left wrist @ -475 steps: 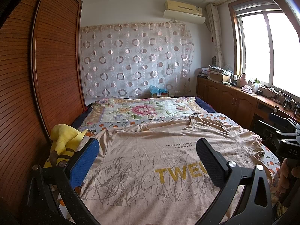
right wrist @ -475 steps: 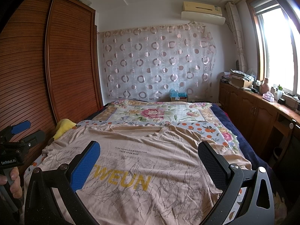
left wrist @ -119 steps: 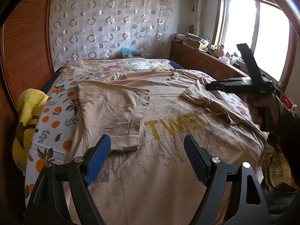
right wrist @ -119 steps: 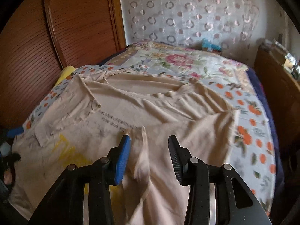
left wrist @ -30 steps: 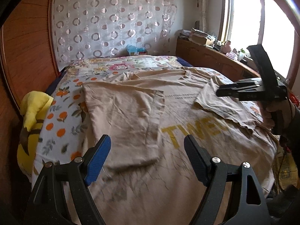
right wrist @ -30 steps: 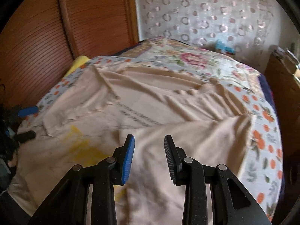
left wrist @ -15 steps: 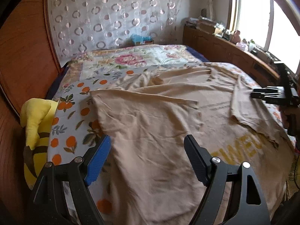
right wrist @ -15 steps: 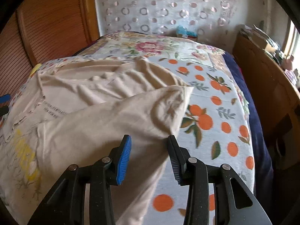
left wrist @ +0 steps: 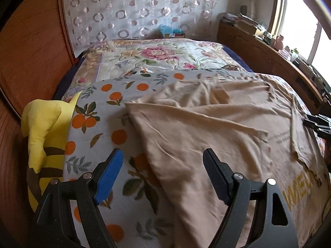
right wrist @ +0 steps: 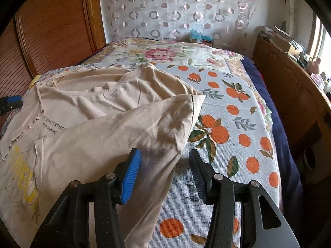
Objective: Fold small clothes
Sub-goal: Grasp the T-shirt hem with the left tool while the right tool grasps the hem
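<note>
Left wrist view: left gripper (left wrist: pixel 161 175) jaws wide, nothing held, pitched down over the shirt (left wrist: pixel 206 128) edge; it has swung toward 9 o'clock, so the folded left side sits between the jaws, likely next grab. Yellow toy (left wrist: pixel 43 122) at 9 o'clock. Right wrist view: right gripper (right wrist: pixel 164 175) jaws have just been opening, half apart, fold edge between them, unpinched; right side looks released, lying folded on the bedspread (right wrist: pixel 227 124).

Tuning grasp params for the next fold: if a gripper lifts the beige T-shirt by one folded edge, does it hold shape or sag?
Likely sags: the beige T-shirt lies creased and rumpled on the bedspread, so it looks thin and floppy. Probably light for its size. Its folded flaps lie loose and may fall open if dragged rather than lifted.
</note>
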Demonstrator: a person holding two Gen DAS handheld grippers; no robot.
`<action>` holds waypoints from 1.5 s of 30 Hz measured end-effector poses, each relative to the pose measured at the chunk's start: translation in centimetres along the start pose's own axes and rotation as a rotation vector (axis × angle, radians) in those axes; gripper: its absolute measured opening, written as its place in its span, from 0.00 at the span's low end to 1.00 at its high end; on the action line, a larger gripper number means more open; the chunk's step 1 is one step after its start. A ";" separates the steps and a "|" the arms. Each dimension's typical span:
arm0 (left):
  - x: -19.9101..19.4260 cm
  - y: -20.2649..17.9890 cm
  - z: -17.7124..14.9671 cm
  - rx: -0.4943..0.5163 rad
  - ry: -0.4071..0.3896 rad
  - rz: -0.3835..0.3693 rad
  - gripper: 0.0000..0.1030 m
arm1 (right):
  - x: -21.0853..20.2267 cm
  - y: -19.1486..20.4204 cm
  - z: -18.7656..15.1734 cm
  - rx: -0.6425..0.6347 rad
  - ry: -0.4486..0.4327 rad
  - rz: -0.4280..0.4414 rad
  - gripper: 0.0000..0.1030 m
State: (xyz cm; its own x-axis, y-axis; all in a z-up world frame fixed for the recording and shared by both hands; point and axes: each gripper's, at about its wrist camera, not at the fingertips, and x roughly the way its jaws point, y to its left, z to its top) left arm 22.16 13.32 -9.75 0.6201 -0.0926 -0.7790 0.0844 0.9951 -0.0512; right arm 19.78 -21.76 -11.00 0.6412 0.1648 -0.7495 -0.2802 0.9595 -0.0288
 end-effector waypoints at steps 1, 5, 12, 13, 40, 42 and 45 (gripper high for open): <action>0.3 0.2 0.3 -0.003 0.004 -0.005 0.72 | 0.0 0.0 -0.1 0.001 -0.001 0.001 0.49; 1.7 1.2 1.1 -0.050 0.031 -0.047 0.61 | -0.1 0.0 0.0 0.000 -0.001 0.000 0.49; 2.3 1.6 1.8 -0.074 0.027 -0.076 0.34 | 0.3 -1.1 0.8 0.006 0.014 0.020 0.49; 2.4 1.5 2.0 -0.070 0.027 -0.076 0.29 | 0.5 -1.3 1.1 0.006 0.019 0.017 0.49; -17.8 -4.5 -8.3 0.015 -0.365 -0.200 0.05 | -13.8 1.4 -5.1 -0.073 -0.301 0.193 0.05; -18.4 -4.1 -9.6 -0.004 -0.360 -0.215 0.05 | -14.4 1.1 -6.6 -0.066 -0.296 0.198 0.05; -19.8 -4.0 -11.2 -0.018 -0.361 -0.223 0.05 | -15.4 0.4 -8.3 -0.049 -0.288 0.200 0.05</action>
State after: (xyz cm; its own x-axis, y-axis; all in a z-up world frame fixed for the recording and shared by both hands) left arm 0.84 11.53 -1.14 0.8218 -0.3084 -0.4791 0.2355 0.9495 -0.2072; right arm 3.89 -25.82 -4.97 0.7433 0.4130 -0.5261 -0.4501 0.8907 0.0634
